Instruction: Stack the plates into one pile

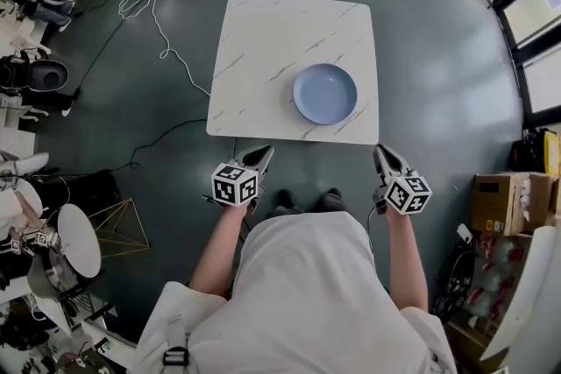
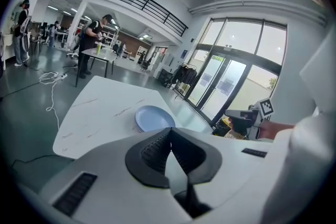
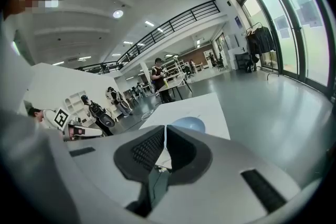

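While the left gripper [image 2: 169, 132] has its jaws clenched pad to pad with nothing caught between them, the right gripper [image 3: 165, 129] shows the same: only a hairline slit between its ribbed pads, and nothing in it. Both hang in the air off the near edge of the desk [image 1: 263, 57], touching neither it nor the plate. In the head view the left one sits off the near left corner and the right one off the near right corner, each pointing toward the desk. The marker cubes [image 1: 234, 184] cover whatever grips them, so only the forearms [image 1: 219, 245] show behind.

The plate [image 1: 325, 94], pale blue, lies on the right half of the desk, close to the near edge and well apart from both grippers. How many plates lie in that spot cannot be told: from above it reads as one disc, and in each gripper view the gripper's own body cuts off its near rim.

Farther out, white cables [image 1: 151, 3] trail over the grey floor [image 1: 438, 39] at the far left, and a cardboard box [image 1: 498, 202] stands at the right. The person's torso [image 1: 307, 293] hides the floor beneath the grippers, save for the shoes [image 1: 307, 201]. People [image 2: 94, 34] stand at a far table in the gripper views, too small to tell more.
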A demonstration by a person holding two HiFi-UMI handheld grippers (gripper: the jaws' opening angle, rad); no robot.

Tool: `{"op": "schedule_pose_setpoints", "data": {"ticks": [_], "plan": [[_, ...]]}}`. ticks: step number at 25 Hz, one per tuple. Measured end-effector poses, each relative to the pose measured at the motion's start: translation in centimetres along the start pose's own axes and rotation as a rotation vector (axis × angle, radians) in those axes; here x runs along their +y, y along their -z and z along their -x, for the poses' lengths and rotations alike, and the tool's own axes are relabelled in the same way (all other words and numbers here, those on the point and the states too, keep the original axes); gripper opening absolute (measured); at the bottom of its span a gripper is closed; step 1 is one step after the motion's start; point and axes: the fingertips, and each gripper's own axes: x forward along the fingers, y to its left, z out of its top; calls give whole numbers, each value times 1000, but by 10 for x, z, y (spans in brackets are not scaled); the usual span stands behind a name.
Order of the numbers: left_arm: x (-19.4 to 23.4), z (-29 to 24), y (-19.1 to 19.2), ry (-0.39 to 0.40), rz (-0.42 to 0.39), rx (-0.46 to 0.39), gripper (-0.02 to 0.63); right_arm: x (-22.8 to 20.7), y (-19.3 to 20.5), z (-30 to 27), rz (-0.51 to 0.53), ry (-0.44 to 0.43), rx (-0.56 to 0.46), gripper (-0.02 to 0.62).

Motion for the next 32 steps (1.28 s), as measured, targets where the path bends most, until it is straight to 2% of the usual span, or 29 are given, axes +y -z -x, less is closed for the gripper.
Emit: {"op": "schedule_pose_setpoints", "data": {"ticks": [5,9,20,32], "plan": [[-13,1,-5,-15,-30,-22,14,-19,-5,12,-22,-18,-20,31],[-22,1,-2,-23,-8,-45,14,-30,-12,19,10,-43,-22,29],[-40,-1,-2,-70,8,-65,14,-35,-26,27,66,-99,-8,29],[-49,0,-4,-86,11,-68,14,-39,-28,32,50,-119,-6,29]]}}
